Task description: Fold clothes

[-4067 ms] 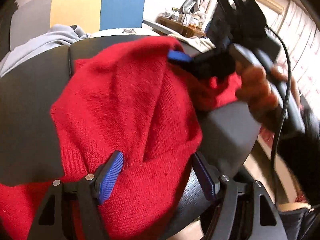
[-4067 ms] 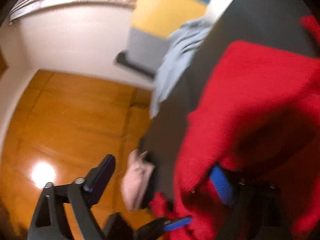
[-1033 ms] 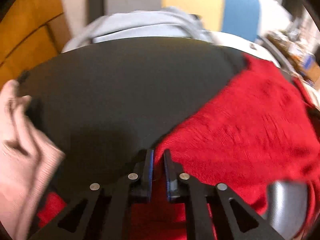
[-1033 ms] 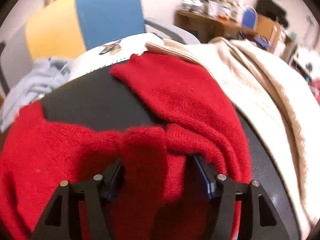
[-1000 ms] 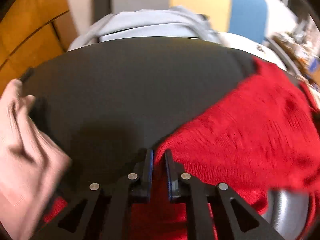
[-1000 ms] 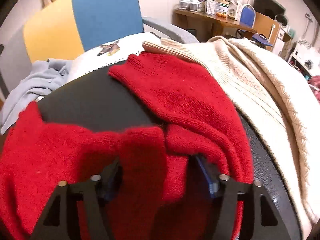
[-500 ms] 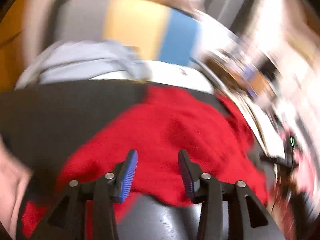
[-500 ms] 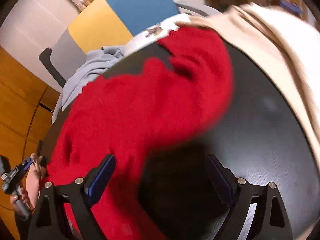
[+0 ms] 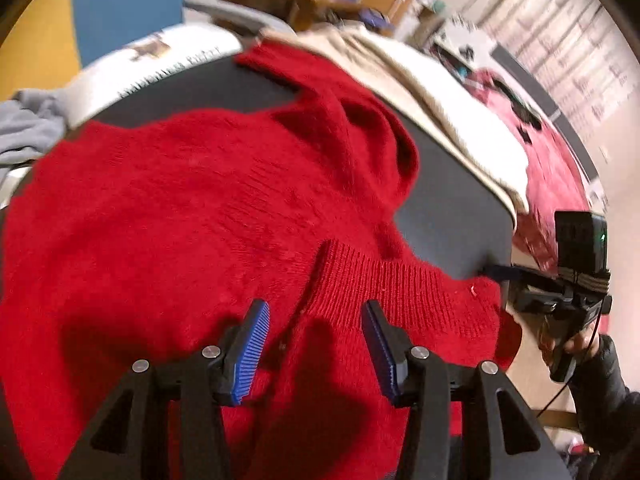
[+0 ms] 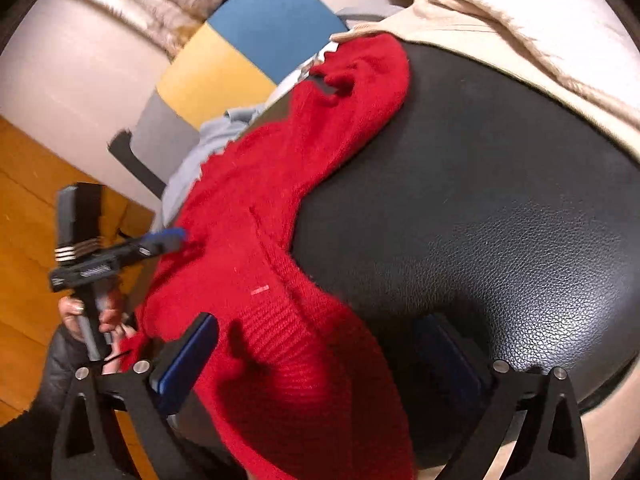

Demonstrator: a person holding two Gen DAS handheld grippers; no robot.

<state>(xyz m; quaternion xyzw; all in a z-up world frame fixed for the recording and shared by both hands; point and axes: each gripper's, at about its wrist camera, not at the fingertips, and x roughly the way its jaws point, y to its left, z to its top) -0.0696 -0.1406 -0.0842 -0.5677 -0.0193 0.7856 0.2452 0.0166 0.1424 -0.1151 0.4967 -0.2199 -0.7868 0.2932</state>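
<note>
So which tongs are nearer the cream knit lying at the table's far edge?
Right, probably. The right tongs sit at the sweater's ribbed hem, on the table side where the cream knit lies; the left tongs hover over the sweater's middle.

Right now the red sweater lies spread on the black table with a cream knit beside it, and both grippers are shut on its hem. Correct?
Not quite: both grippers are open. The left gripper in the left wrist view and the right gripper in the right wrist view straddle the red sweater unclamped. It does lie on the black table, cream knit beside it.
</note>
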